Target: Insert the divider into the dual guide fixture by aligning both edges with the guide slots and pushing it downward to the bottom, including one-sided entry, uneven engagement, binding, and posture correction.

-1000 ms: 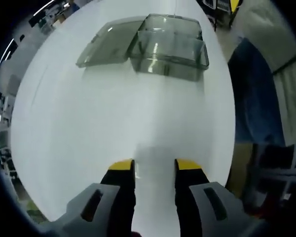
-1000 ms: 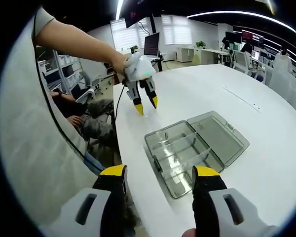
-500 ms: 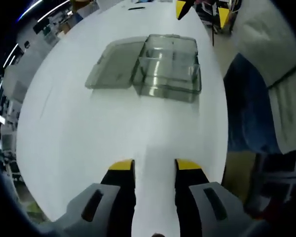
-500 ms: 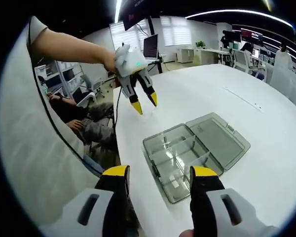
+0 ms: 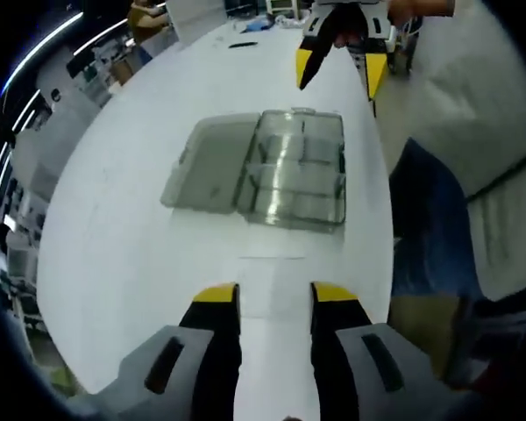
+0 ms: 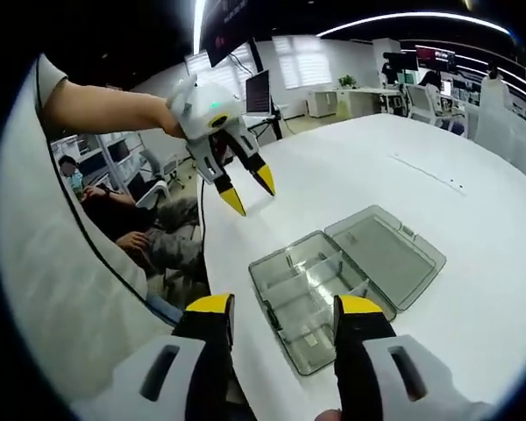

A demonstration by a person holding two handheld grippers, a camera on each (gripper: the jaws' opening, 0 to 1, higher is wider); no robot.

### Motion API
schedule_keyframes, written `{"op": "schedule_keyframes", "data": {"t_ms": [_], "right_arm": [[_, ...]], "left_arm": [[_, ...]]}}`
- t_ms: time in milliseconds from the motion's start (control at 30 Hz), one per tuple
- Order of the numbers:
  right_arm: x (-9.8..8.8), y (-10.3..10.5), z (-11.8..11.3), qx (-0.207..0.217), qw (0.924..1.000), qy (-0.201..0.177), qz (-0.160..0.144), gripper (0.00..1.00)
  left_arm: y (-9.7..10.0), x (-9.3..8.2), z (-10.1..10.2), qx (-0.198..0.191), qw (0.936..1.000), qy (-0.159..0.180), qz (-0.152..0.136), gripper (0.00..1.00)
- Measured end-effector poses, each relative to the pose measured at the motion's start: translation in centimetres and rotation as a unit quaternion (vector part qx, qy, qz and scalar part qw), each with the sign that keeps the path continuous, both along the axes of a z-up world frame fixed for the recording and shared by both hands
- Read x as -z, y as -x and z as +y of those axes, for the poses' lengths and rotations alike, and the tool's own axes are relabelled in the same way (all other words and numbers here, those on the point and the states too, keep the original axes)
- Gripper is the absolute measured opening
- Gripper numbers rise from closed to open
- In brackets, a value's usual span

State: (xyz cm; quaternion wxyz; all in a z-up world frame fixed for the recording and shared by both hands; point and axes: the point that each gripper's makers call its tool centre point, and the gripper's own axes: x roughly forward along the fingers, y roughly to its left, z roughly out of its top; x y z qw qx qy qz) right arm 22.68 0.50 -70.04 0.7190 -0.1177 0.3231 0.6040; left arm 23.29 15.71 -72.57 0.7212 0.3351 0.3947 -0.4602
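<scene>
A clear grey plastic box [image 5: 298, 171] lies on the white table [image 5: 140, 254], its hinged lid [image 5: 212, 162] folded flat beside it. Thin partitions split the base [image 6: 309, 294] into compartments, and the lid [image 6: 386, 254] lies to its right. My left gripper [image 5: 273, 294] hovers open and empty, well short of the box. A hand holds that left gripper [image 6: 248, 190] above the table, beyond the box. My right gripper [image 6: 285, 307] is open and empty over the table edge, just in front of the base. The right gripper [image 5: 337, 68] hangs above the far side of the box.
The table edge [image 6: 212, 263] runs close to the box. A seated person [image 6: 149, 237] is beyond that edge, with a monitor [image 6: 256, 92] and desks farther back. A person's blue clothing [image 5: 438, 210] stands beside the table.
The left gripper has lifted and pulled back, so the box looks smaller and lower in its view. The right gripper has come into the left gripper view at the top. Both stay open.
</scene>
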Motion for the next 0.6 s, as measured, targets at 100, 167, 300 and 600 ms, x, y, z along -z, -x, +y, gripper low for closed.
{"op": "schedule_keyframes", "data": {"t_ms": [100, 167, 300, 600], "right_arm": [[-0.2, -0.3, 0.2, 0.004, 1.0, -0.006, 0.003, 0.41], [-0.2, -0.3, 0.4, 0.005, 0.9999, -0.008, 0.005, 0.4], [-0.3, -0.4, 0.6, 0.008, 0.9998, -0.013, 0.012, 0.39], [-0.6, -0.7, 1.0, 0.012, 0.9996, -0.019, 0.019, 0.38]], "left_arm": [[-0.1, -0.5, -0.9, 0.002, 0.9999, 0.01, -0.007, 0.26], [-0.1, -0.9, -1.5, 0.003, 0.9998, 0.016, -0.012, 0.26], [-0.2, -1.4, -2.3, 0.006, 0.9995, 0.025, -0.018, 0.26], [0.1, -2.0, -3.9, 0.01, 0.9987, 0.041, -0.026, 0.26]]}}
